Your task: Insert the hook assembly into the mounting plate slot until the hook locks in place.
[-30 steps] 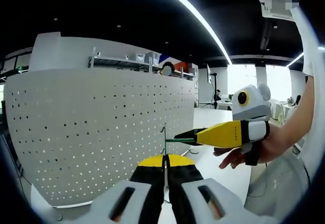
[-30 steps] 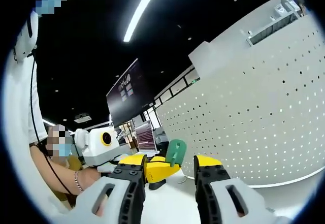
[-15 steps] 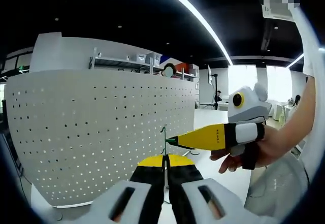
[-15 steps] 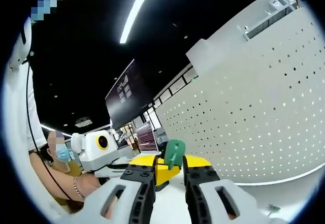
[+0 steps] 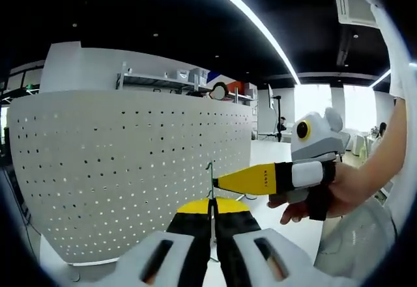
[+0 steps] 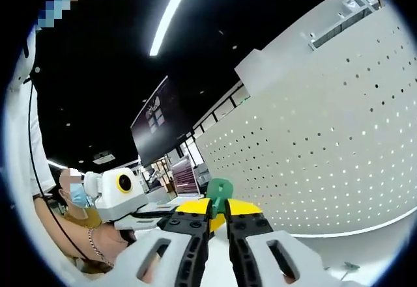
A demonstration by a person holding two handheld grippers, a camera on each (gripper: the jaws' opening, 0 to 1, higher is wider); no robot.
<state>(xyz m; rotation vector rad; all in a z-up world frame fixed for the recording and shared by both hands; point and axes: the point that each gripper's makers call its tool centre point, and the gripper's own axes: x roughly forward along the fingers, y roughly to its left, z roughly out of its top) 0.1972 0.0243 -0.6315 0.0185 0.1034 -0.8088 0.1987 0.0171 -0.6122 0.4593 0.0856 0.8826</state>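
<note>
Before pegboard [image 5: 130, 170] | both tongs [image 5: 211, 204] [image 6: 217, 205] grasping green hook [image 6: 218, 191] | no legible writing

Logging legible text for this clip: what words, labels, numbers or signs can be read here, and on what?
Nothing reads clearly.
Small dark marking on the yellow fingers of the right gripper, left gripper view: too small to read.
White marks on the dark hanging screen, right gripper view: too blurred to read.
The white pegboard and the green hook carry no text.

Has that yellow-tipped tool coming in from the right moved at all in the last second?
Yes. The right tongs have slid leftward against the white pegboard, their tip now reaching the thin green hook.
</note>
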